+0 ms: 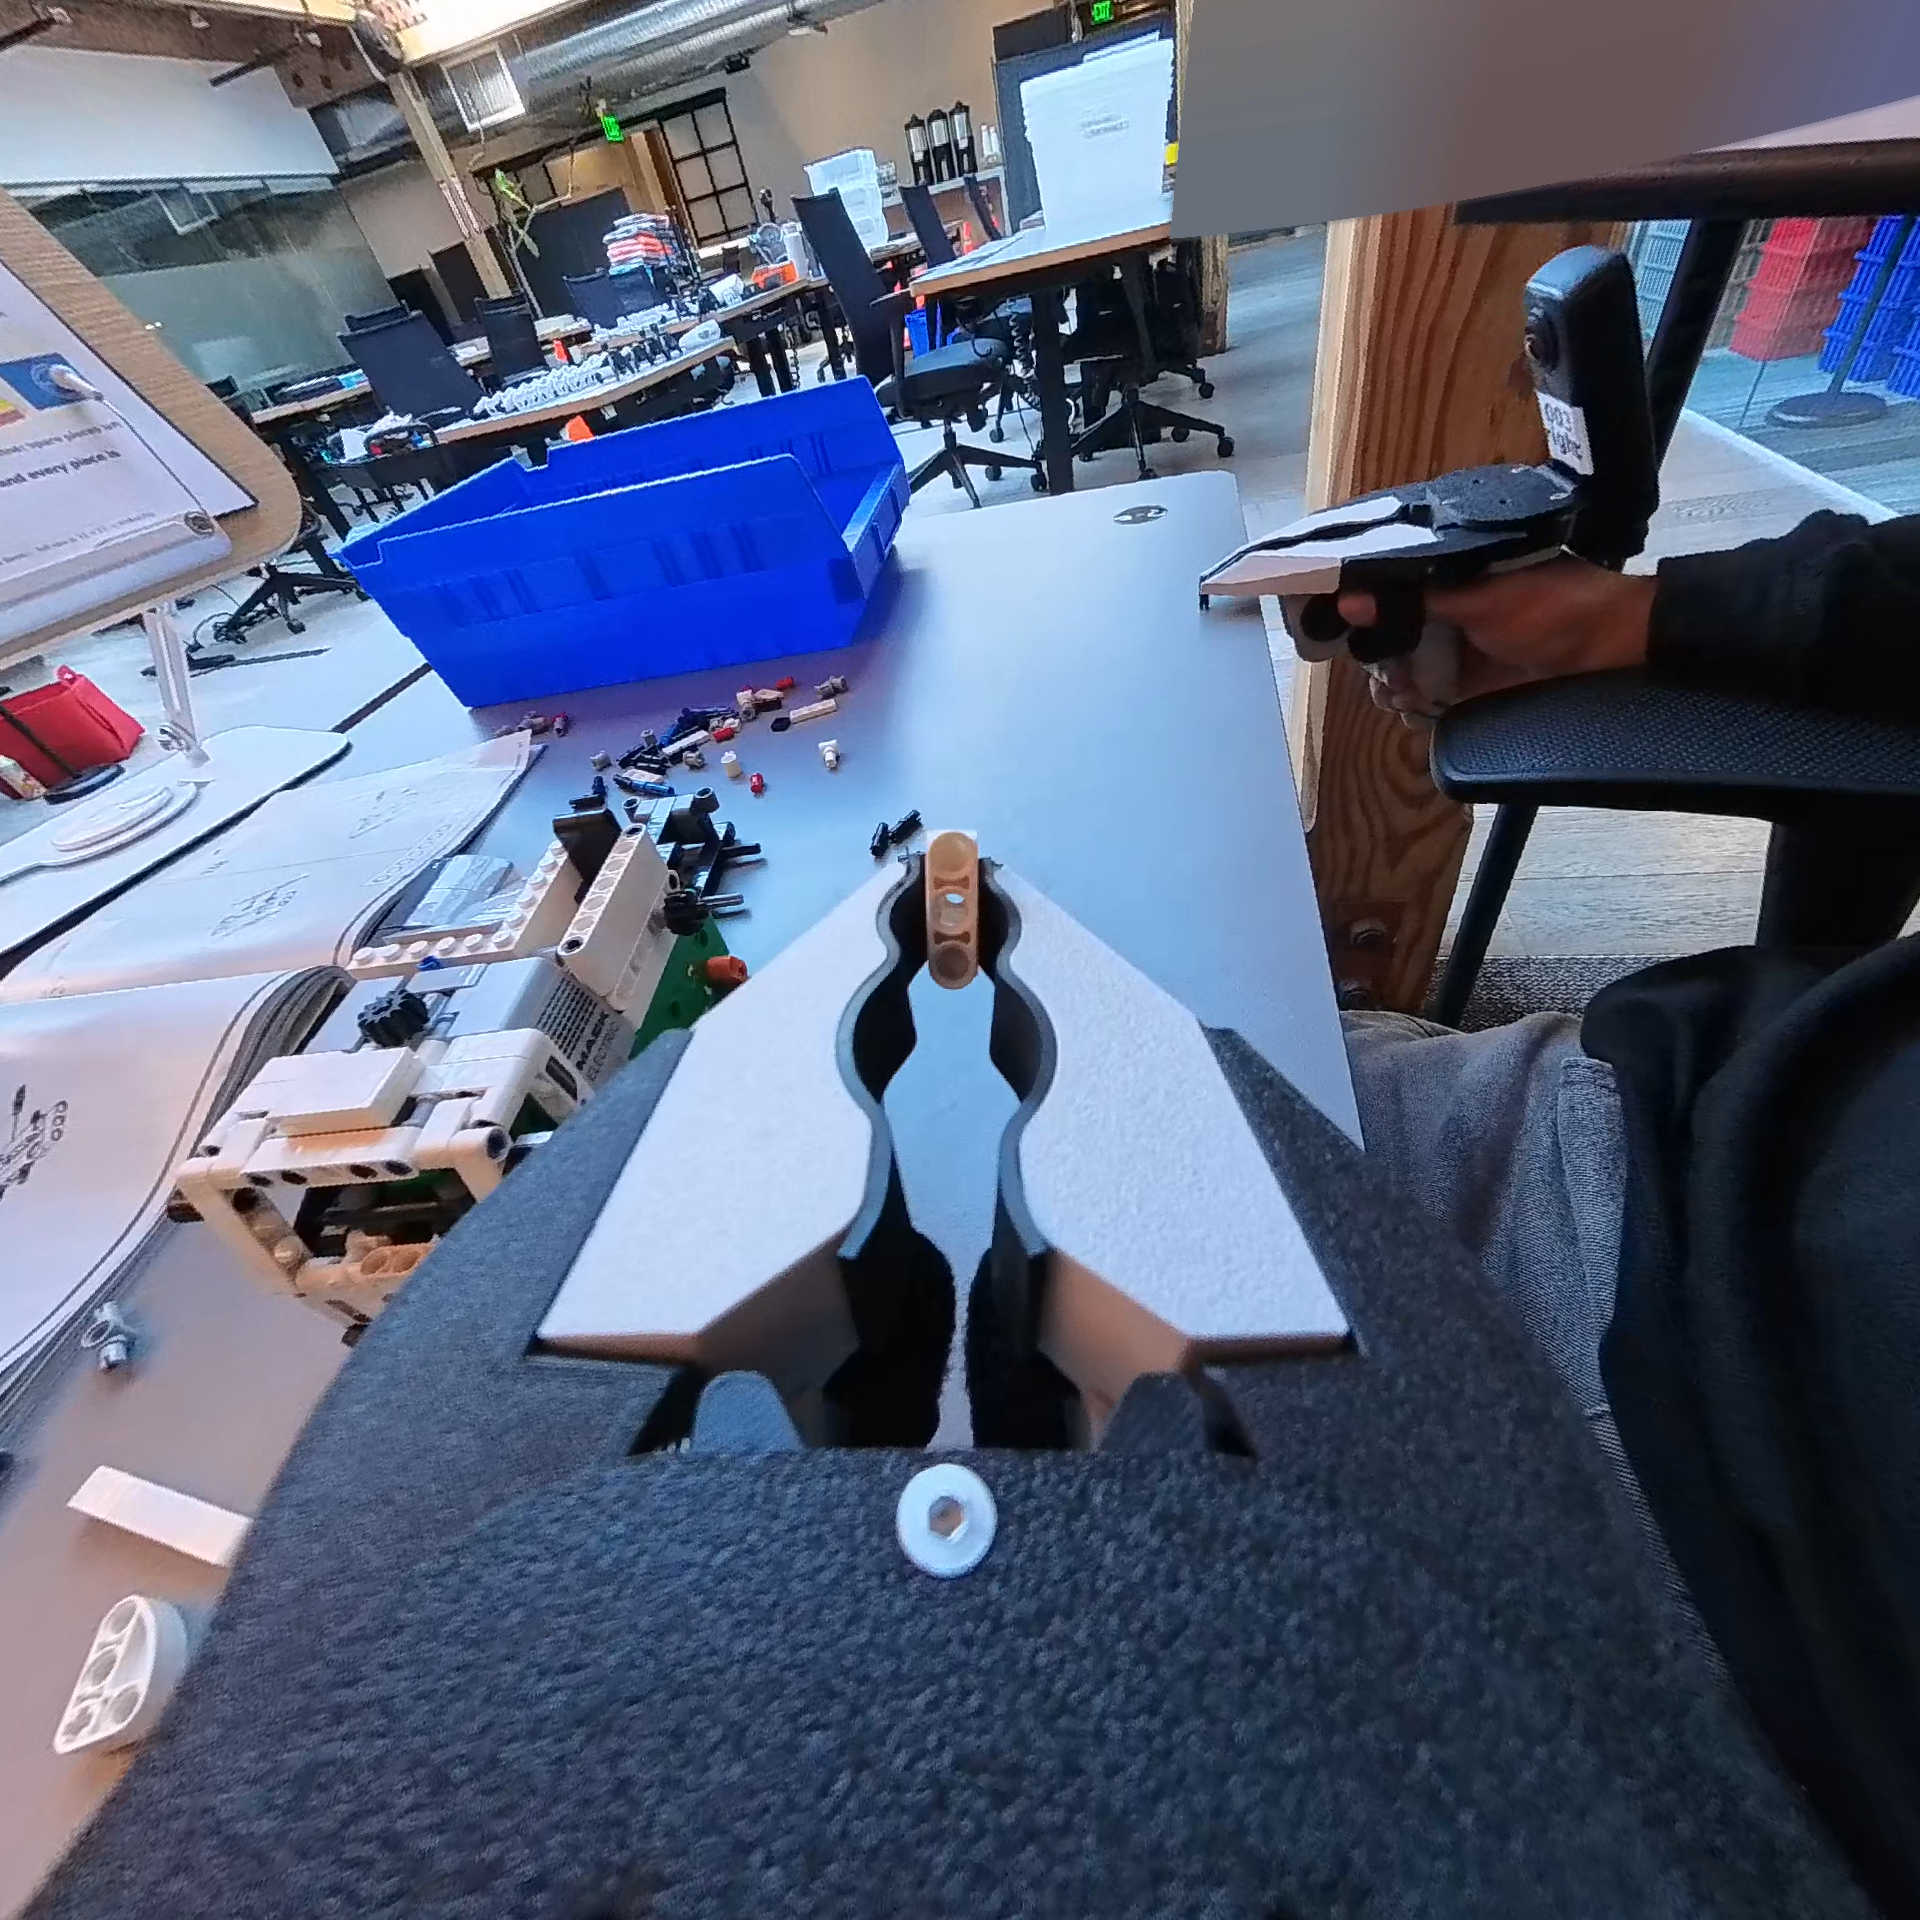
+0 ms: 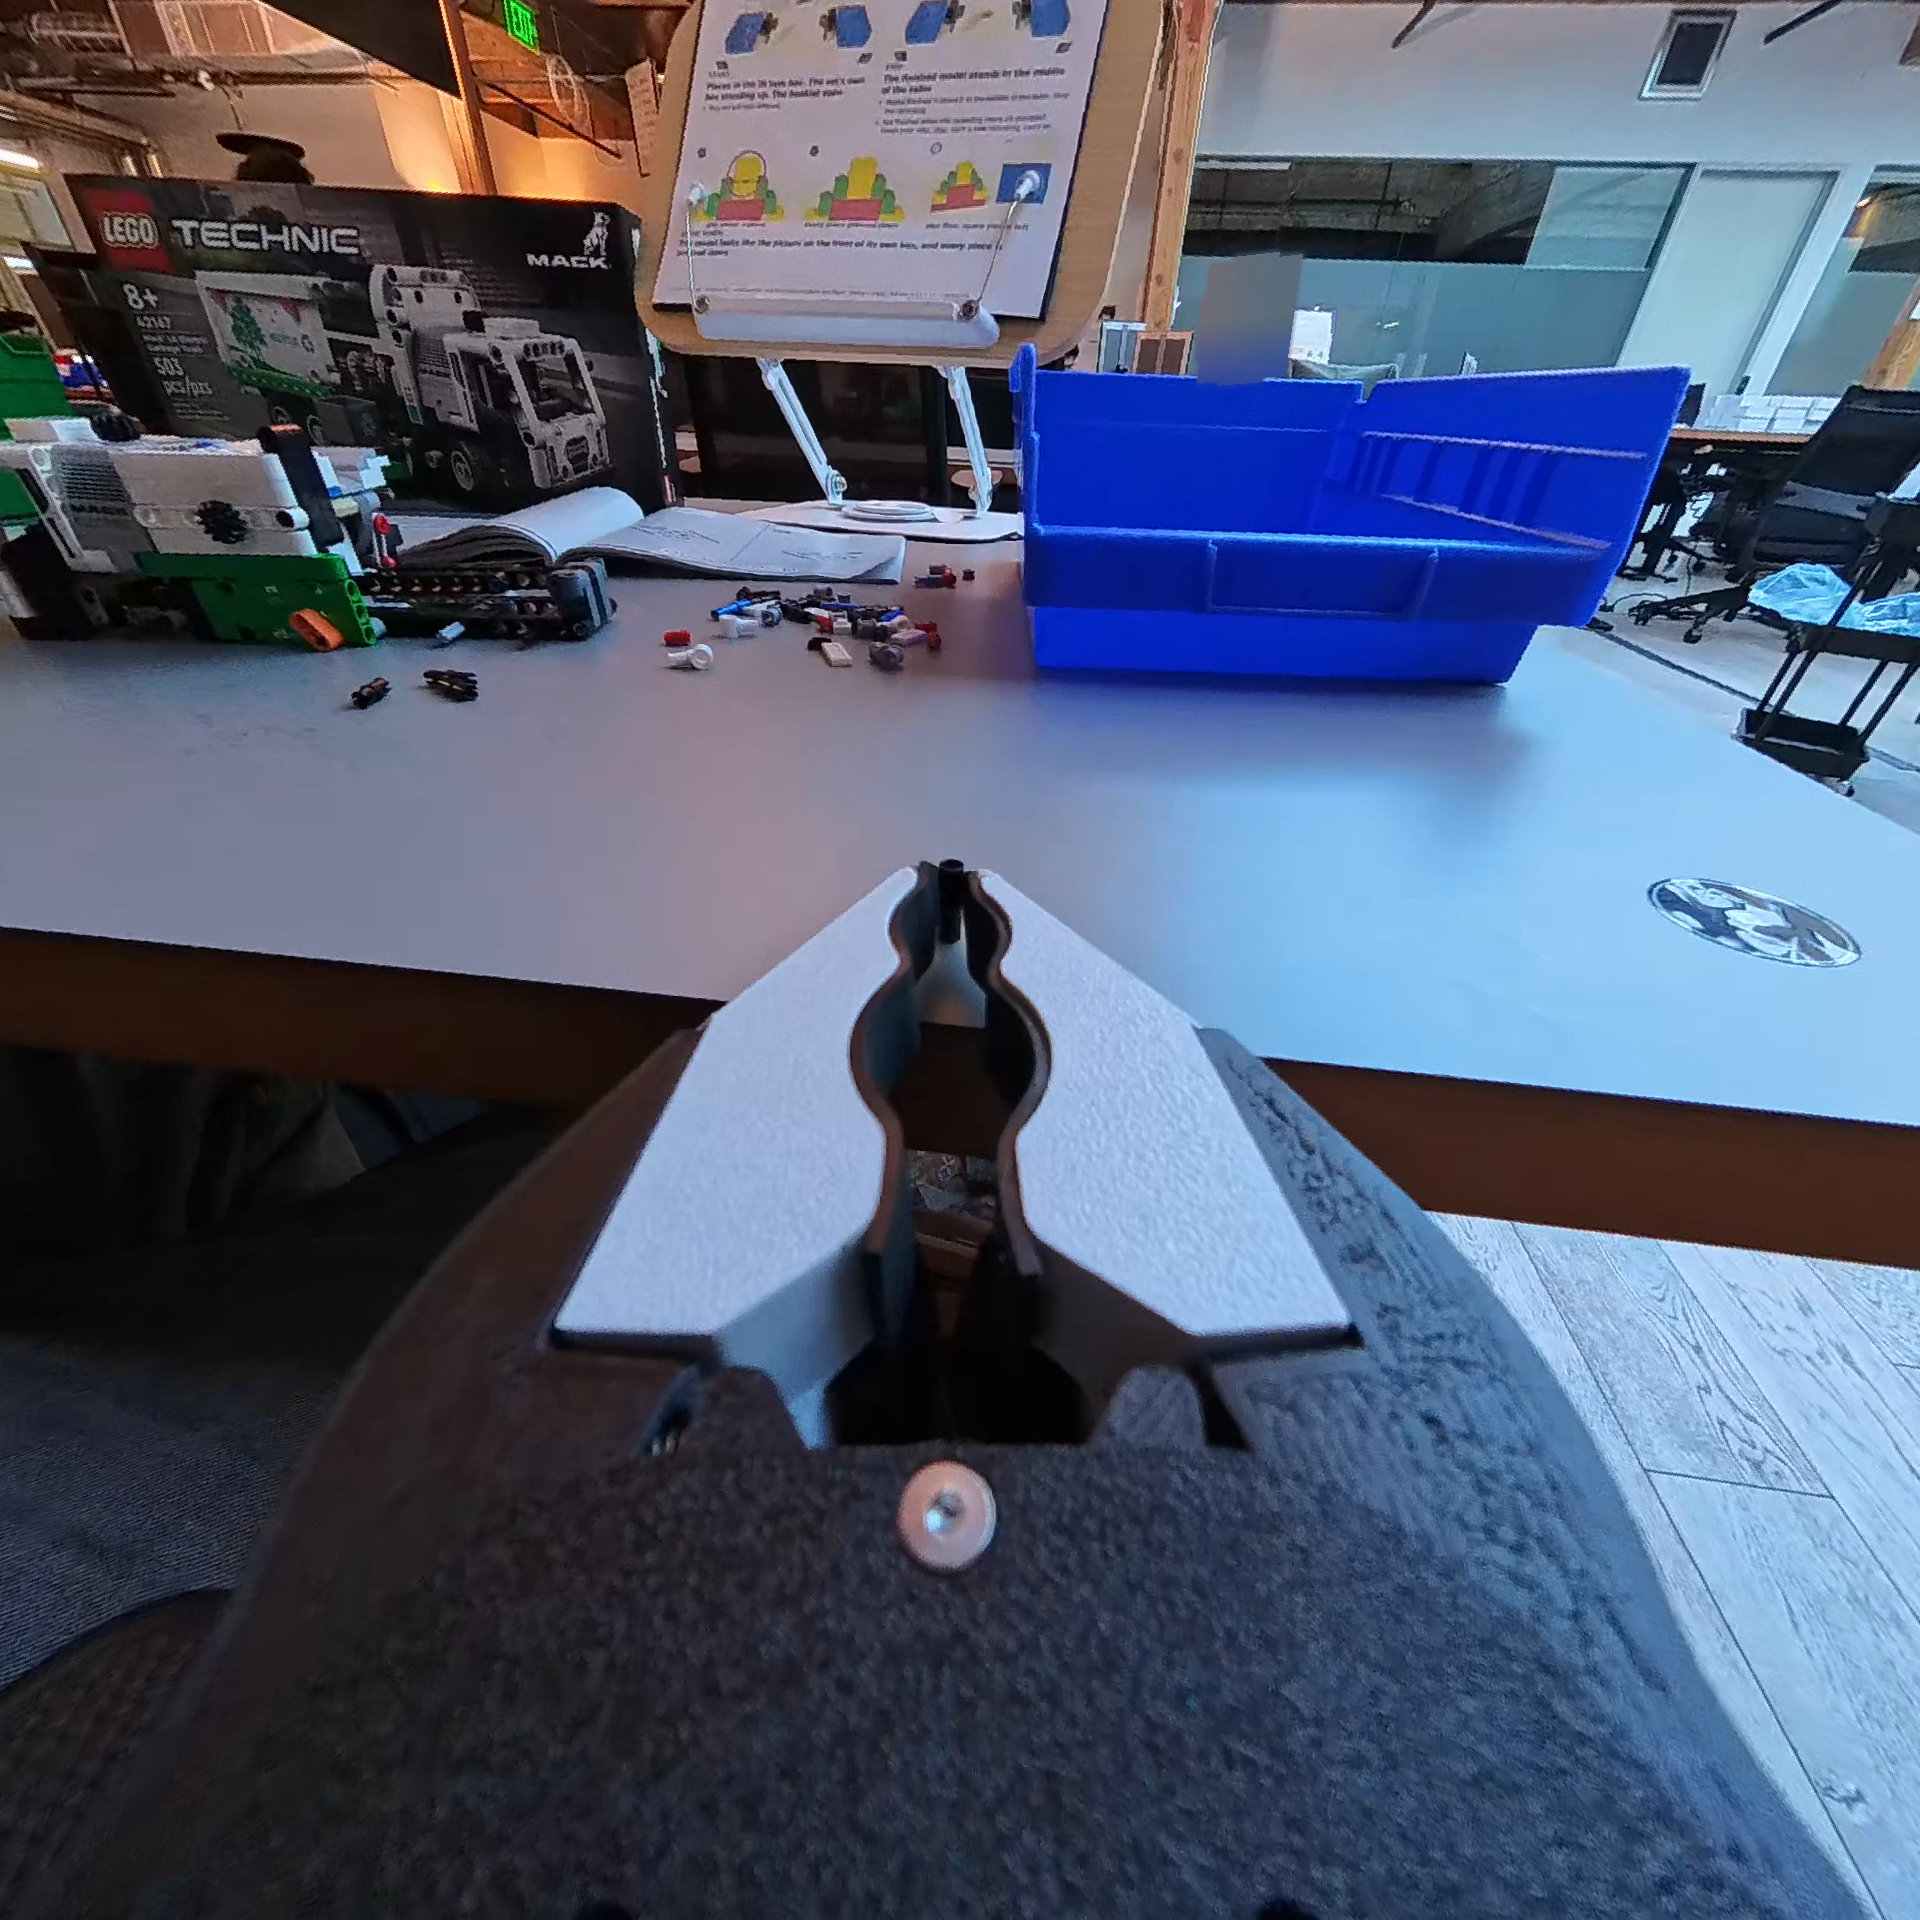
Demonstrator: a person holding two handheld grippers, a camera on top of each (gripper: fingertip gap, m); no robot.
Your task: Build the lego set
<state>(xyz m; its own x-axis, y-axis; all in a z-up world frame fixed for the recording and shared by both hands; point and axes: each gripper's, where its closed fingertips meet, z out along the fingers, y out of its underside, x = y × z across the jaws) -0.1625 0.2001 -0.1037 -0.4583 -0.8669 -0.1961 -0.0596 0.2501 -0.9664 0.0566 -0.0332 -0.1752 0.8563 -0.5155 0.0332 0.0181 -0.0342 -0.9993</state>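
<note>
My left gripper point(image 1: 952, 868) is shut on a small tan lego beam point(image 1: 952, 906) with holes, held upright above the grey table point(image 1: 1091, 790). The part-built white and green truck model point(image 1: 457, 1049) lies just left of it; it also shows in the right wrist view point(image 2: 187, 540). My right gripper point(image 2: 948, 883) is shut on a thin black pin point(image 2: 949, 899), held off the table's near edge. It also shows in the left wrist view point(image 1: 1226, 577), in a hand at the right. Loose small pieces point(image 1: 717, 738) lie scattered on the table point(image 2: 821, 623).
A blue bin point(image 1: 644, 561) stands at the back of the table point(image 2: 1320, 520). An open instruction booklet point(image 1: 260, 883), the set's box point(image 2: 364, 332) and a stand with a printed sheet point(image 2: 873, 166) are beside the model. Two black pins point(image 2: 416, 686) lie apart. A chair armrest point(image 1: 1683, 748) is at right. My hands' fingertips stand some 35 cm from each other.
</note>
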